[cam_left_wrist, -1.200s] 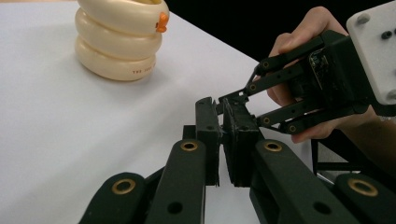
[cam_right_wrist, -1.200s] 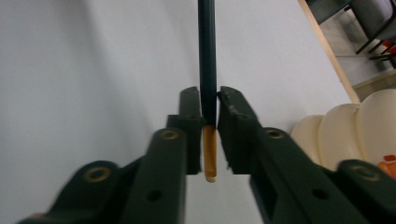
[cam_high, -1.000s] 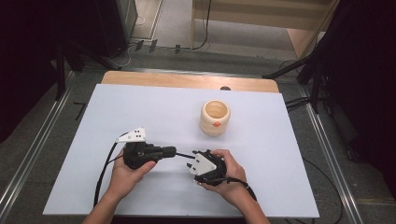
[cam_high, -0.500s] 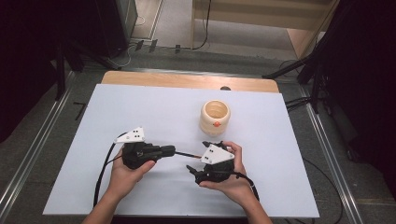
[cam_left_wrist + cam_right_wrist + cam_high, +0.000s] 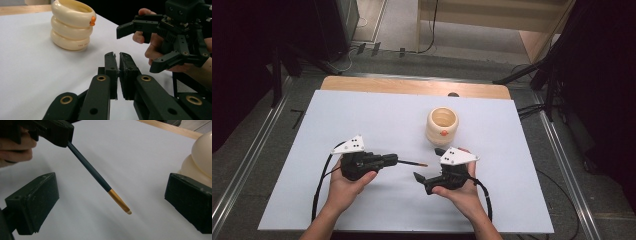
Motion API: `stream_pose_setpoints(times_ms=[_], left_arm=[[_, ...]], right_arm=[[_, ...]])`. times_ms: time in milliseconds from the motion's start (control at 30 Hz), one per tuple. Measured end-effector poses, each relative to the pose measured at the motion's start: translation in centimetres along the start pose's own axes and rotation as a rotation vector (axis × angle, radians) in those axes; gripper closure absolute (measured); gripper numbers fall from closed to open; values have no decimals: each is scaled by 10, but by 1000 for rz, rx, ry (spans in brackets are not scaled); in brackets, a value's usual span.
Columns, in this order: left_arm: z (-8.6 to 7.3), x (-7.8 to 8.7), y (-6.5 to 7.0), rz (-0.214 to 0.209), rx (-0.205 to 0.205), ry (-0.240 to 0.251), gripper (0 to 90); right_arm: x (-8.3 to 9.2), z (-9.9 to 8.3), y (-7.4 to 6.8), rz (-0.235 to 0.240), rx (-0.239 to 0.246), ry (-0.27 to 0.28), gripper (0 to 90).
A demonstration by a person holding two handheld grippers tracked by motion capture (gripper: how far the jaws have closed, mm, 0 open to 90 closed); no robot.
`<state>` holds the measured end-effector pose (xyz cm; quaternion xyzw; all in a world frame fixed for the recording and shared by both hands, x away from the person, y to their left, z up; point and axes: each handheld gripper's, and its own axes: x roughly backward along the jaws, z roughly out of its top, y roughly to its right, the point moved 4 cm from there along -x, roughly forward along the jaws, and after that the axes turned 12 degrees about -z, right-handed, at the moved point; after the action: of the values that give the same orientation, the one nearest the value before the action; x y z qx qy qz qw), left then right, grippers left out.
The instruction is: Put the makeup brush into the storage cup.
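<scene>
My left gripper is shut on a thin dark stick with a gold band and a pale tip. The stick points right, toward my right gripper. In the right gripper view the stick comes out of the left gripper and slants down. Its tip hangs between my right gripper's wide jaws, which have just been opening; neither pad touches it. A cream ringed pot with a small orange knob stands just beyond the right hand. In the left gripper view the pot is at the upper left.
White sheet covers the table, with a wooden strip along the far edge. Cables trail from both grippers toward the near edge. Metal rails and dark stands flank the table.
The right gripper's jaws have opened wide and that hand has shifted a little to the right, off the stick's tip. The left hand and the pot have stayed put.
</scene>
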<state>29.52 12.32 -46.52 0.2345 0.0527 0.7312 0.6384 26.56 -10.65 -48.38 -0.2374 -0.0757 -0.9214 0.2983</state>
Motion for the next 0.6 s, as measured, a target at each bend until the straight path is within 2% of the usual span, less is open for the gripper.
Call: stream_pose_setpoints(times_ms=[267, 400, 600], left_arm=[[2, 3, 2, 25, -15, 30, 869], [3, 4, 3, 40, -24, 46, 869], [6, 7, 4, 57, -35, 79, 870]], right_arm=[[3, 4, 3, 44, -143, 49, 0], [2, 4, 2, 42, -176, 45, 0], [1, 4, 1, 57, -264, 54, 0]])
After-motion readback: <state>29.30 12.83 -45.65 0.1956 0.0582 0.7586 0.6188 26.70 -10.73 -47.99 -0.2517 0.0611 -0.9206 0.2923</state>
